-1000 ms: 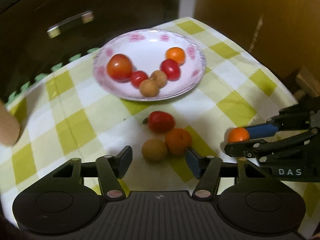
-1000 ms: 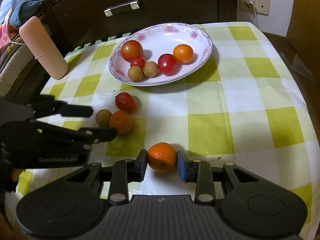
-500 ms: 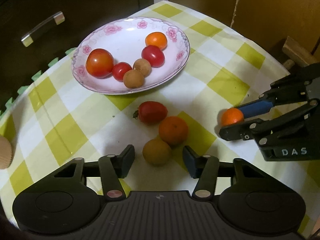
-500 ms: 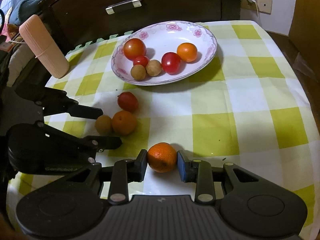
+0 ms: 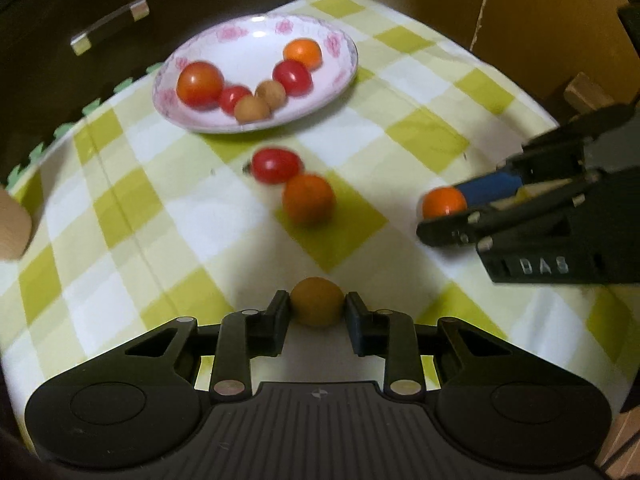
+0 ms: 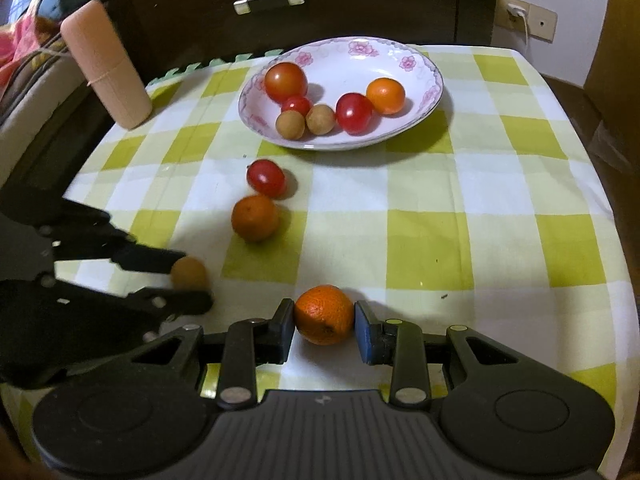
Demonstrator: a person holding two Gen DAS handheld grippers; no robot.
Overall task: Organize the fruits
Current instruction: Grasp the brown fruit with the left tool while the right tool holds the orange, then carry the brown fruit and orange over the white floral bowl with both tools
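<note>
Across the table (image 6: 500,240), under its green-and-white checked cloth, the fruit sits in two groups, with a dark cabinet (image 6: 360,0) rising behind the far edge and a ribbed pink cylinder (image 6: 106,64) standing tilted at the far left corner. Toward the far edge rests the flowered plate (image 6: 424,60), holding six pieces: one large tomato (image 6: 286,81), two smaller red tomatoes, one small orange (image 6: 385,95) and two tan longans lying side by side, touching. Near the middle of the cloth lie two loose pieces just beside each other, a red tomato (image 6: 266,177) and below it a mandarin (image 6: 255,218). At the near edge the right gripper (image 6: 324,326) points level toward the plate, low over the cloth, its fingers pressed against either side of a bigger orange (image 6: 325,314). To its left the left gripper (image 5: 317,312) reaches in from the left edge, angled toward the table's centre, its jaws pinched on a third longan (image 5: 317,301), which looks to be just off the cloth, though the blur makes this hard to judge. That makes ten pieces altogether: four tomatoes, three orange citrus fruits and three longans. In the left wrist view the right gripper shows side-on at the right edge of the table, its blue pad (image 5: 488,186) against the orange.
</note>
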